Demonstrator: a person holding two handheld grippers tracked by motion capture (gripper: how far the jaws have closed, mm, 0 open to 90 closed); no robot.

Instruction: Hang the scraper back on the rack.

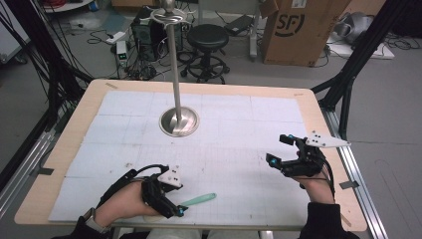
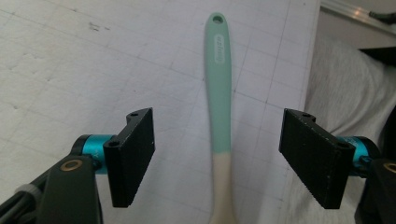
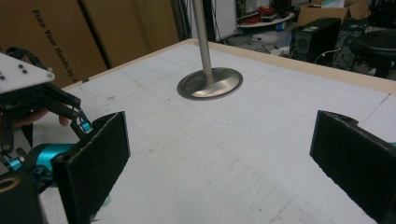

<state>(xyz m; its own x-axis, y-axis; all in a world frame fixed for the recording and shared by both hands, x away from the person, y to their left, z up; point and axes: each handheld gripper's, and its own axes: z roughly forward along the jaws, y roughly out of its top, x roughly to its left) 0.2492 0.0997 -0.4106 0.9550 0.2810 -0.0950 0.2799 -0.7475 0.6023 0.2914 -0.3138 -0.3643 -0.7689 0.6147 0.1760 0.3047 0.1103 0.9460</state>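
A utensil with a mint-green handle [image 1: 201, 199] and a cream lower part lies flat near the table's front edge. In the left gripper view the handle [image 2: 218, 84] runs straight up between the jaws, hanging hole at its far end, cream part [image 2: 222, 186] nearest the camera. My left gripper [image 1: 174, 200] [image 2: 217, 158] is open and straddles the utensil without touching it. My right gripper [image 1: 277, 149] [image 3: 219, 158] is open and holds nothing, hovering over the mat at the right. A metal stand has a round base [image 1: 179, 122] [image 3: 210, 83] and a tall pole [image 1: 174, 59].
A white gridded mat [image 1: 239, 124] covers the wooden table [image 1: 318, 119]. The table's front edge and white cloth [image 2: 345, 93] lie just right of the utensil. A stool [image 1: 208, 40], a cardboard box [image 1: 298, 30] and cables stand on the floor beyond.
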